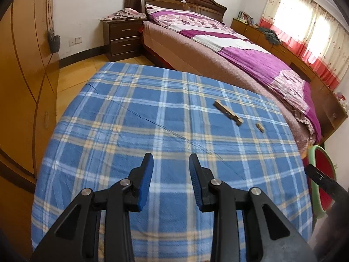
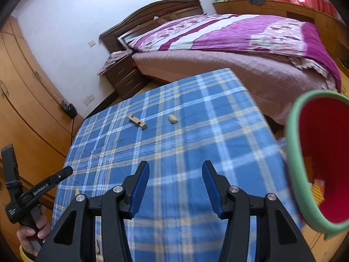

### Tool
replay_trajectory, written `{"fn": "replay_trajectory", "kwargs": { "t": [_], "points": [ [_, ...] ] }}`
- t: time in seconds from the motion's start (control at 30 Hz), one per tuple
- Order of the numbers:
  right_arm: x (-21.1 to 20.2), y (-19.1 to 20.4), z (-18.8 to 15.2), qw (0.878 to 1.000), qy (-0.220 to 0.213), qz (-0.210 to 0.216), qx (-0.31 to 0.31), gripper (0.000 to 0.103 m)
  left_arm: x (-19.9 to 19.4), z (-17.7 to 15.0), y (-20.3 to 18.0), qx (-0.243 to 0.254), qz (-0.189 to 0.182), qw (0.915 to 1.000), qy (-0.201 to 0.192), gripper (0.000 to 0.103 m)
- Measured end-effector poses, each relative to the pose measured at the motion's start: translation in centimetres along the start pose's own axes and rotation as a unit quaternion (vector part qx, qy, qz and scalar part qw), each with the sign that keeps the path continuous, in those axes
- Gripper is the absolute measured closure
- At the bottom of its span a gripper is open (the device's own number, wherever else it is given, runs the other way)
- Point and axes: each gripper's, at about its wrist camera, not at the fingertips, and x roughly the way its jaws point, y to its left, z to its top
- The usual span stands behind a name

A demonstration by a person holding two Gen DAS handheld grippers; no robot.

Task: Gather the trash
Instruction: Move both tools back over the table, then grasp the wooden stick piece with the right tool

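A wooden clothespin (image 1: 228, 115) (image 2: 137, 121) lies on the blue plaid tablecloth (image 1: 130, 131) (image 2: 185, 135), toward its far side. A small tan scrap (image 1: 260, 127) (image 2: 172, 119) sits just to its right. My left gripper (image 1: 171, 163) hovers over the near part of the cloth, jaws slightly apart with nothing between them. My right gripper (image 2: 175, 170) hangs over the near cloth too, wider apart and empty. Both are well short of the clothespin. A red bin with a green rim (image 2: 294, 152) (image 1: 314, 152) stands at the table's right edge.
A bed with a purple quilt (image 1: 240, 50) (image 2: 250, 35) runs behind the table. A dark nightstand (image 1: 124, 37) and orange wardrobe doors (image 1: 21, 87) are on the left. A person's hand (image 2: 30, 233) holds the left gripper at lower left. Another tan bit (image 2: 76, 191) lies near the cloth's left edge.
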Motion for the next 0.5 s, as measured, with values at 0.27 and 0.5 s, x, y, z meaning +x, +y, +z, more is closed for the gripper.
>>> {"fn": "replay_trajectory", "kwargs": {
  "t": [0.27,0.5],
  "points": [
    [5.6,3.9,2.3,0.998,0.023,0.005,-0.053,0.049,2.5,1.8,0.9,-0.005,0.025,0.9997,0.001,0.069],
    [10.4,6.7,4.1,0.994,0.041,0.002,-0.097,0.049,4.4,3.0,1.8,-0.020,0.034,0.9992,0.004,0.069]
  ]
}}
